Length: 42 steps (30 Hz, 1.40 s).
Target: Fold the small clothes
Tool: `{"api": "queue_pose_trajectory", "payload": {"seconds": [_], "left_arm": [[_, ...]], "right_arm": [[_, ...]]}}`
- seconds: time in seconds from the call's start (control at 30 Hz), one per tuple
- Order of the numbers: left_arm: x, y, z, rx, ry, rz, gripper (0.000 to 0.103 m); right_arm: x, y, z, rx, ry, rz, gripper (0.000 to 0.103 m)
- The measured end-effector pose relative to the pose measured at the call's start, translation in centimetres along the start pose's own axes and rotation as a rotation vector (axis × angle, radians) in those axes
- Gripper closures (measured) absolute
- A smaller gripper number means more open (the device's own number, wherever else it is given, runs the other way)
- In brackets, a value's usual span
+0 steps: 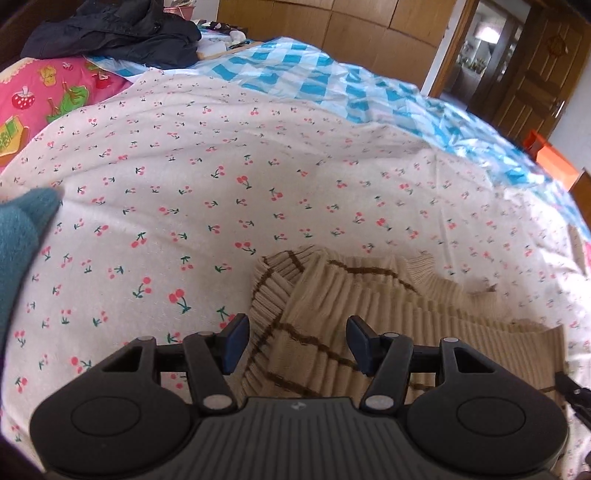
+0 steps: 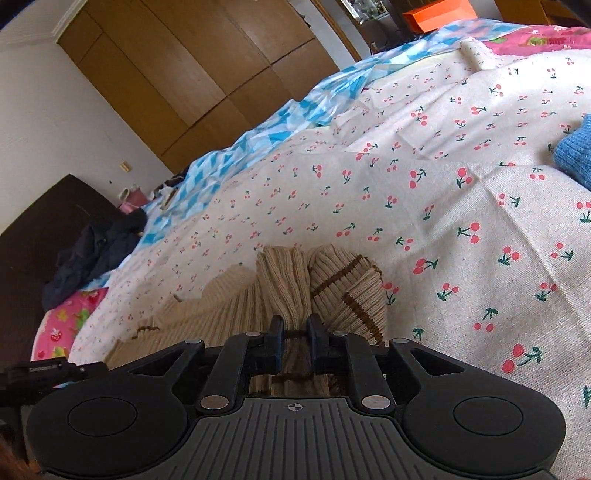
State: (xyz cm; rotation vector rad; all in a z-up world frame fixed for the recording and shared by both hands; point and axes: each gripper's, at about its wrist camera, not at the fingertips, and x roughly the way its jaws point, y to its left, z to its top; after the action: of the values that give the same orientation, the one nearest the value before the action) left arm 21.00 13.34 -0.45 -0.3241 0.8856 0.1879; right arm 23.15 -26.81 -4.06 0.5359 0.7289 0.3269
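Left tongs (image 1: 295,341): jaws spread wide, holding nothing. The beige ribbed sweater (image 1: 369,306) with brown lines lies on the bed directly below and ahead of them, its cloth passing under the gap between the two pads without touching either as far as can be seen.

Right tongs (image 2: 294,332): jaws drawn nearly together, clamped on a bunched fold of the sweater (image 2: 284,284). The gathered cloth rises between the pads and fans out just beyond them; the rest lies to the left of the tongs on the cherry-print sheet (image 2: 424,206).

A blue knitted garment (image 2: 576,155) rests on the sheet, well apart from the sweater, at the right edge of the right view. A blue checked cover (image 1: 332,85) lies beyond the sheet, with a dark jacket (image 1: 118,33) at the bed's far end.
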Motion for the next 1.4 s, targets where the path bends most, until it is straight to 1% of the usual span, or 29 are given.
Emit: {"api": "queue_pose_trajectory", "payload": {"seconds": [0.03, 0.1, 0.13, 0.17, 0.2, 0.27, 0.3, 0.33, 0.37, 0.43, 0.47, 0.57, 0.6, 0.63, 0.7, 0.77, 0.83, 0.93, 0.97, 1.07, 1.13, 1.2, 1.3, 1.37, 1.4], "left_arm": [[0.2, -0.1, -0.1, 0.012, 0.010, -0.002, 0.042], [0.3, -0.6, -0.4, 0.035, 0.017, 0.010, 0.047], [0.3, -0.8, -0.5, 0.048, 0.018, 0.023, 0.054], [0.3, -0.8, -0.5, 0.054, 0.020, 0.029, 0.059], [0.3, -0.8, -0.5, 0.049, 0.024, 0.025, 0.061], [0.2, -0.5, -0.2, 0.036, 0.022, 0.020, 0.072], [-0.1, -0.5, -0.1, 0.032, 0.014, 0.018, 0.076], [-0.5, -0.4, 0.0, 0.024, 0.003, 0.012, 0.078], [-1.0, -0.3, 0.1, 0.013, -0.009, 0.001, 0.080], [-2.2, -0.1, 0.2, -0.005, -0.042, -0.022, 0.082], [-2.8, 0.0, 0.2, -0.014, -0.063, -0.032, 0.085], [-4.4, 0.8, 0.5, -0.064, -0.130, -0.055, 0.086], [-4.4, 1.0, 0.6, -0.073, -0.143, -0.049, 0.086], [-3.9, 1.1, 0.7, -0.071, -0.140, -0.032, 0.086], [-1.7, 1.4, 0.5, -0.058, -0.103, 0.019, 0.086], [0.6, 1.6, -0.2, -0.045, -0.047, 0.058, 0.085], [1.4, 1.9, -0.9, -0.053, -0.034, 0.066, 0.084], [0.1, 2.5, -0.7, -0.105, -0.039, 0.041, 0.082], [-0.5, 2.6, -0.6, -0.108, -0.042, 0.041, 0.080], [-2.9, 2.8, -0.5, -0.096, -0.074, 0.083, 0.072], [-4.4, 3.1, -0.8, -0.113, -0.091, 0.093, 0.070], [-6.0, 2.8, -1.9, -0.114, -0.104, 0.100, 0.068], [-7.6, 1.2, -4.3, -0.069, -0.115, 0.079, 0.065], [-7.7, 0.2, -6.1, -0.039, -0.109, 0.072, 0.064], [-7.3, -0.1, -6.9, -0.024, -0.090, 0.070, 0.064]], "right_arm": [[0.0, -0.1, 0.0, 0.001, 0.003, 0.007, 0.086], [0.0, -0.1, 0.1, -0.009, 0.006, 0.019, 0.083], [0.0, -0.1, 0.1, -0.017, 0.008, 0.027, 0.078], [0.0, 0.0, 0.1, -0.027, 0.011, 0.034, 0.076], [0.0, 0.1, 0.1, -0.038, 0.013, 0.036, 0.075], [0.0, 0.4, 0.1, -0.059, 0.012, 0.029, 0.075], [0.0, 0.6, 0.1, -0.070, 0.010, 0.023, 0.076], [-0.1, 0.7, 0.1, -0.078, 0.007, 0.005, 0.084], [-0.2, 0.8, 0.1, -0.077, 0.001, -0.007, 0.088], [-0.7, 0.8, 0.4, -0.059, -0.024, -0.007, 0.091], [-1.2, 0.7, 0.7, -0.051, -0.048, 0.001, 0.092], [-2.8, 1.2, 1.3, -0.056, -0.139, 0.027, 0.092], [-3.0, 1.3, 1.5, -0.062, -0.163, 0.024, 0.093], [-2.9, 1.4, 1.7, -0.068, -0.175, 0.006, 0.093], [-1.5, 0.7, 1.9, -0.057, -0.146, -0.063, 0.093], [0.5, -0.6, 1.6, -0.034, -0.083, -0.142, 0.094], [1.4, -1.4, 1.1, -0.011, -0.052, -0.159, 0.095], [1.0, -1.0, 0.9, -0.039, -0.059, -0.157, 0.092], [1.0, -1.0, 0.8, -0.047, -0.059, -0.157, 0.092], [1.1, -1.0, 0.6, -0.067, -0.053, -0.157, 0.091], [0.7, -0.8, 0.7, -0.070, -0.060, -0.151, 0.088], [-0.1, -0.4, 0.8, -0.078, -0.078, -0.148, 0.087], [-1.7, 0.6, 0.8, -0.127, -0.126, -0.142, 0.087], [-2.5, 1.3, 0.7, -0.161, -0.149, -0.140, 0.087], [-2.7, 1.5, 0.6, -0.171, -0.154, -0.137, 0.087]]}}
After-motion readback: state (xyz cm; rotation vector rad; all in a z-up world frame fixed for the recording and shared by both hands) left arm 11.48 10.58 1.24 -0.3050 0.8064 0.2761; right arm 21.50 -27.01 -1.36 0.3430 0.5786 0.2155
